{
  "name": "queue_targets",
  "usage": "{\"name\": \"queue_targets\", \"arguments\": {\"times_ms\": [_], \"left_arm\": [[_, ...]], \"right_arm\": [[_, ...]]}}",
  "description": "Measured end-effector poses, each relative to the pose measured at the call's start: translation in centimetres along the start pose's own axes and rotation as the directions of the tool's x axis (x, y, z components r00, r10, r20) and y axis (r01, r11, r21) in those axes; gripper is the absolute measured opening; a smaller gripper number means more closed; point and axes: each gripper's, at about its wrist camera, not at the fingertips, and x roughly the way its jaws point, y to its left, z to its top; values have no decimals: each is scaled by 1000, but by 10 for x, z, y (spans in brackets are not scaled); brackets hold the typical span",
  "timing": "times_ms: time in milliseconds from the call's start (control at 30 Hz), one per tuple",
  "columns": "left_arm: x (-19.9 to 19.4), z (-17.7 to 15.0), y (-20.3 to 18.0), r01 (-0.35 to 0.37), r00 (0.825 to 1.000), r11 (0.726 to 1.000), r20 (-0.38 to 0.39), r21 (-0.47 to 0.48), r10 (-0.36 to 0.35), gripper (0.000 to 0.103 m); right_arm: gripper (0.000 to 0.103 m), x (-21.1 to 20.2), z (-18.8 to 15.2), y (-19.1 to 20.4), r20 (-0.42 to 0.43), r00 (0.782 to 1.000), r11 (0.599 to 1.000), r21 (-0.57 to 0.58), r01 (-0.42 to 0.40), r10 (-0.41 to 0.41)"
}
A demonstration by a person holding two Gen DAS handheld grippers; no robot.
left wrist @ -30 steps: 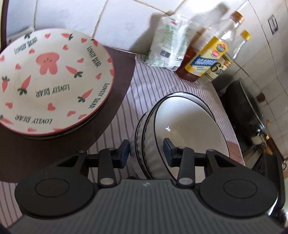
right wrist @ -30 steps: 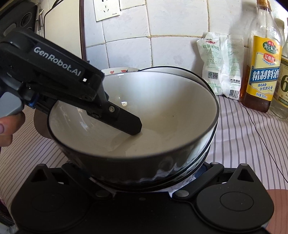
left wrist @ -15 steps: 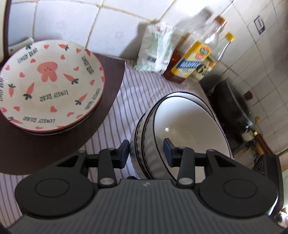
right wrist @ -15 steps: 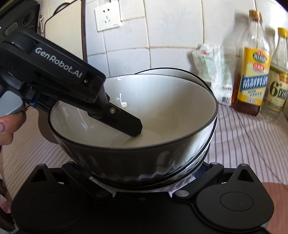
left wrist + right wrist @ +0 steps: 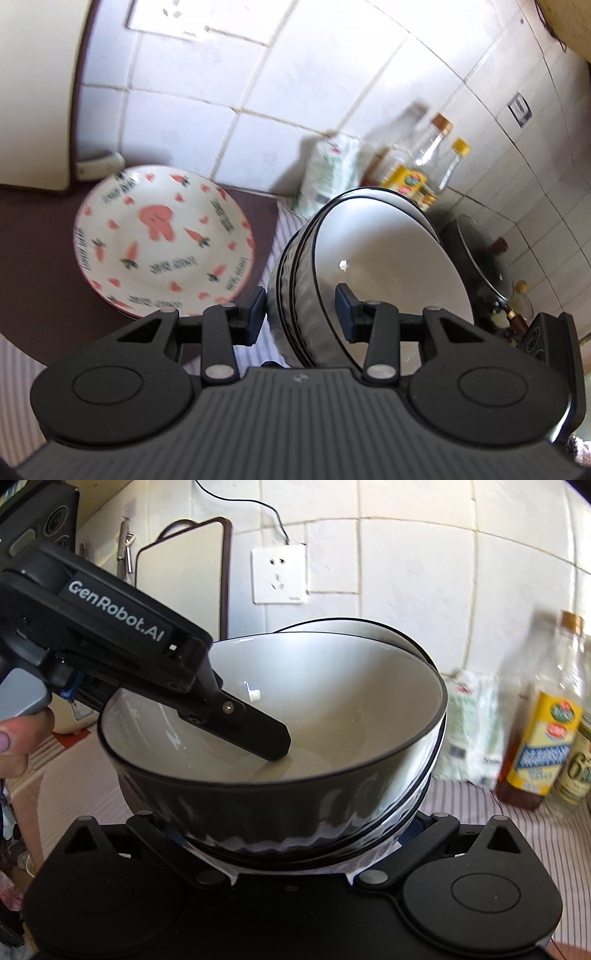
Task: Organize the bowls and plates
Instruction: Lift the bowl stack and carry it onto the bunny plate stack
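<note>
1. Left gripper [image 5: 300,314]: jaws straddle the wall of the nested black-rimmed white ceramic bowls [image 5: 388,266], clamping it; one finger inside.
2. Right gripper [image 5: 291,834]: spread wide, cradling the stack's base; contact unclear.
3. Stack airborne; carrot-print plate [image 5: 162,240] lies left, on the dark mat.

The left gripper [image 5: 300,310] is matte black, with a ribbed grey housing at the bottom of its own view, two round black discs at either side, silver pivot screws on the linkage arms and dark blue pads on the fingers [image 5: 256,308]. In the right wrist view its side bears white "GenRobot.AI" lettering, a small silver screw, a blue part and a grey trigger. The person's hand [image 5: 16,738] shows bare skin and a pale purple nail. The right gripper [image 5: 291,843] is likewise black with round discs.
</note>
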Motion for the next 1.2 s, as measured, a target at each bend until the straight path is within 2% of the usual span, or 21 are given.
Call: {"name": "queue_targets", "arguments": {"times_ms": [333, 567, 667, 867, 1100, 1200], "left_arm": [[1, 17, 57, -69, 997, 996, 38, -62, 72, 38], [37, 22, 96, -99, 994, 986, 27, -136, 103, 39], [53, 23, 110, -89, 996, 985, 16, -145, 93, 38], [72, 27, 122, -106, 994, 986, 21, -133, 109, 39], [76, 27, 139, -130, 990, 979, 37, -155, 138, 39], [75, 27, 145, -119, 991, 978, 45, -172, 129, 38]], "right_arm": [[103, 53, 22, 20, 5, 996, 995, -34, -94, 94], [103, 113, 20, 10, -35, 993, 993, -20, -116, 115], [103, 134, 15, 7, -65, 991, 993, -10, -118, 117], [103, 152, 5, 9, -84, 989, 992, 2, -122, 122], [103, 166, 10, 10, -129, 983, 991, -23, -133, 129], [103, 170, 17, 14, -145, 983, 990, -62, -125, 115]]}}
